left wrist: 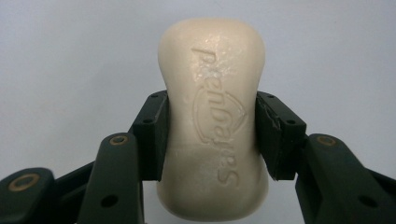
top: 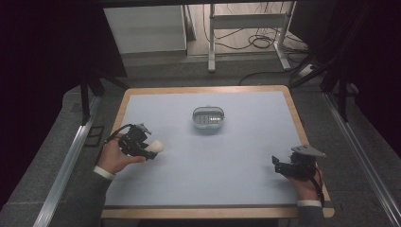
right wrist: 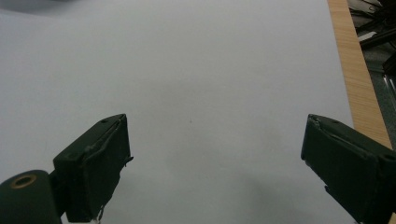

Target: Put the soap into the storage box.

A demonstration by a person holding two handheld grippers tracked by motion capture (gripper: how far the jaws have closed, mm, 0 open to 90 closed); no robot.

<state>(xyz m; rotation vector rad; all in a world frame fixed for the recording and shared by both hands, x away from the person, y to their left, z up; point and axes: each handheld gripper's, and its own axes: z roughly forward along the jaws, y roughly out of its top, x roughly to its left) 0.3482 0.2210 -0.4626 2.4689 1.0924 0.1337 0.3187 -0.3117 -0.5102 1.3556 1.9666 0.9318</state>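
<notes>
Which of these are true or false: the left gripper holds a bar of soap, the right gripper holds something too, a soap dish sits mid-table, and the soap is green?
1. The left gripper holds a bar of soap. True: both pads press its sides.
2. The right gripper holds something too. False: its jaws stand wide apart over the bare table.
3. A grey soap dish sits mid-table. True: it sits apart from both grippers.
4. The soap is green. False: it is cream-coloured, with raised lettering.
</notes>
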